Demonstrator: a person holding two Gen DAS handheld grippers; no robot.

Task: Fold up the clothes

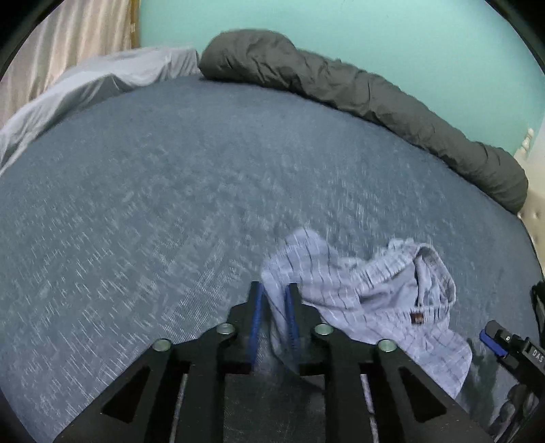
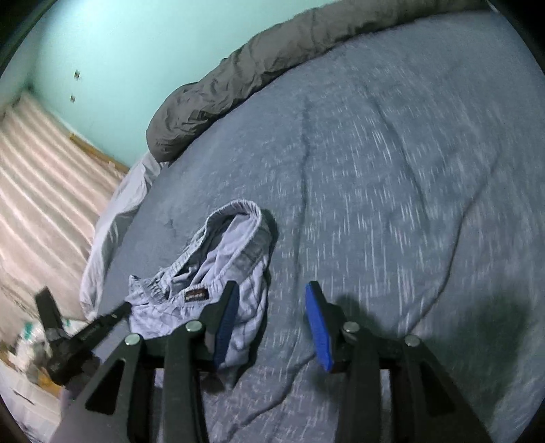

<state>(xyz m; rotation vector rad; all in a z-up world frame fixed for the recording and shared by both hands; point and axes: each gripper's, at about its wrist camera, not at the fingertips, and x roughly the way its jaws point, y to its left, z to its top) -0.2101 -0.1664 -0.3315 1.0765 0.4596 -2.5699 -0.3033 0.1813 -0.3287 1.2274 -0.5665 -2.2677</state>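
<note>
A crumpled pair of pale blue checked cotton shorts (image 2: 218, 272) lies on the blue-grey heathered bed cover (image 2: 391, 191), near the bed's front edge, waistband gaping upward and a small dark label showing on the band. The left tongs (image 1: 274, 296) stand slightly apart, with a fold of the shorts' fabric running between the blue pads (image 1: 256, 317); the pads do not visibly press it. The right tongs (image 2: 270, 296) stand wide apart over bare cover. Their left finger overlaps the shorts' near edge; whether it touches cannot be told. Nothing is between their pads. A rolled dark grey quilt (image 1: 357, 92) lies along the bed's far side against the turquoise wall (image 1: 340, 30). A pale grey sheet (image 1: 85, 85) hangs at one corner beside a cream striped curtain (image 2: 44, 163).
</note>
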